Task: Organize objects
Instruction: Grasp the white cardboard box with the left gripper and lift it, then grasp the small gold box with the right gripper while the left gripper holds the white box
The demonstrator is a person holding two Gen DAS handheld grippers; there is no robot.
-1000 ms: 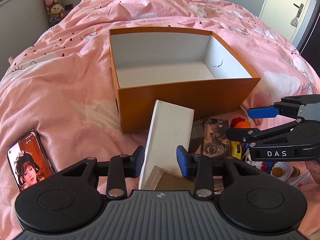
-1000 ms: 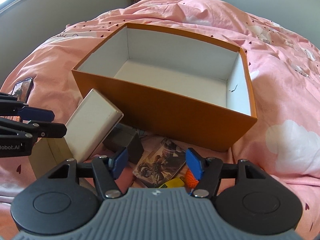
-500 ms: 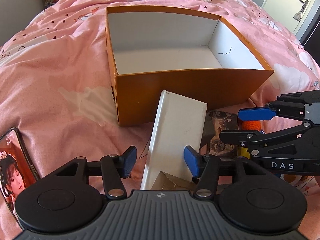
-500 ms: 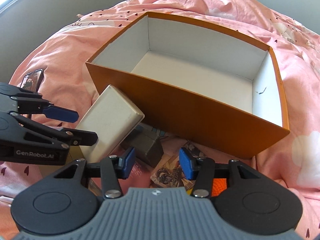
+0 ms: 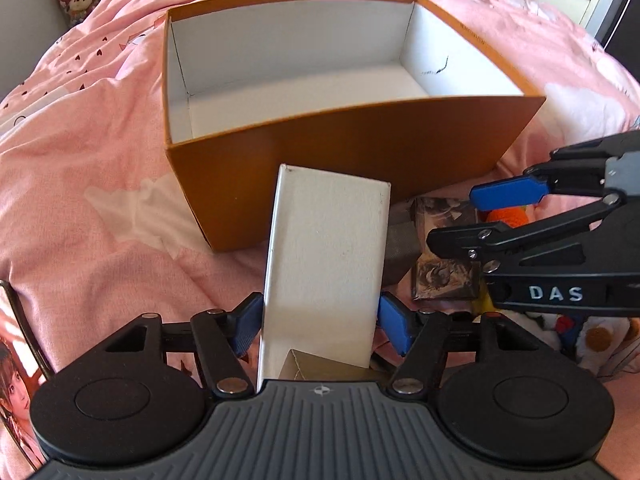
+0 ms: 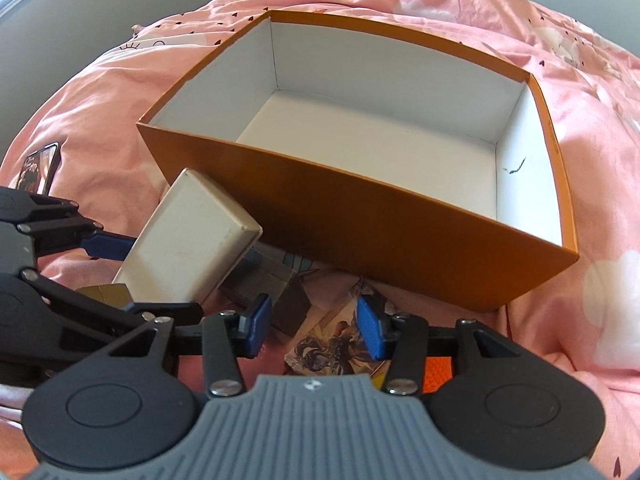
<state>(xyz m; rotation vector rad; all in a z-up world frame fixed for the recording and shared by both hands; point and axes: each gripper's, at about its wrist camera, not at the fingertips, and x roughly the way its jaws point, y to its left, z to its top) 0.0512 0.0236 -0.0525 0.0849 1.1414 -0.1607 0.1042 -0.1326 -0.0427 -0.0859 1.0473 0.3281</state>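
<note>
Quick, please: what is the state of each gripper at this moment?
Left gripper: closed on the white box, tilted up beside the orange box.
Right gripper: open, holding nothing, above the picture cards.

The open box [image 5: 352, 168] sits on the bed cover [image 5: 100, 168] and serves as the landmark. Just in front of its near wall, toward the left corner, the flat carton [image 5: 326, 264] tilts up between the 2 pads of the left gripper [image 5: 320, 322]. Right of the carton, also in front of the box, lie a picture card [image 5: 442, 248] and a knitted toy [image 5: 506, 214]. The right gripper [image 6: 314, 326] hovers above the card. Far left of the box lies a phone [image 5: 14, 364].
</note>
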